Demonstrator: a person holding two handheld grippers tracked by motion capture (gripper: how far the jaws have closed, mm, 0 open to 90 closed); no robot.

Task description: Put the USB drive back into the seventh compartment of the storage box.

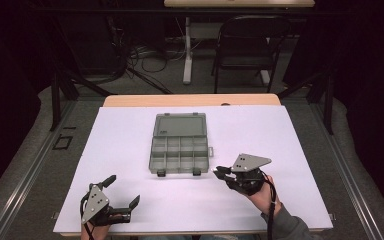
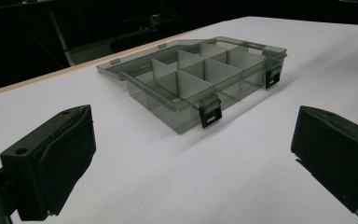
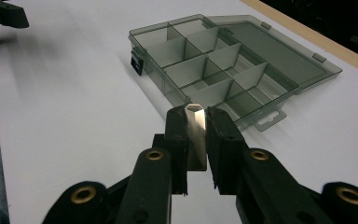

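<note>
A grey see-through compartment box (image 1: 180, 154) lies open mid-table, its lid (image 1: 180, 125) folded flat on the far side. Its several compartments look empty. My right gripper (image 1: 220, 172) hovers just right of the box's near corner, shut on a thin silver metal piece (image 3: 196, 135) that stands upright between the jaws. In the right gripper view the box (image 3: 214, 70) lies just beyond the right gripper (image 3: 196, 115). My left gripper (image 1: 123, 190) sits near the front left edge, open and holding nothing. In its own view the left gripper (image 2: 193, 154) faces the box (image 2: 196, 79) and its two black latches.
A white sheet (image 1: 130, 145) covers the table, with a wooden edge (image 1: 190, 100) at the back. Beyond the table stand a dark chair (image 1: 247, 45), a white table leg (image 1: 187, 50) and floor cables (image 1: 145, 57). The left gripper's jaw (image 3: 4, 14) shows in the right gripper view.
</note>
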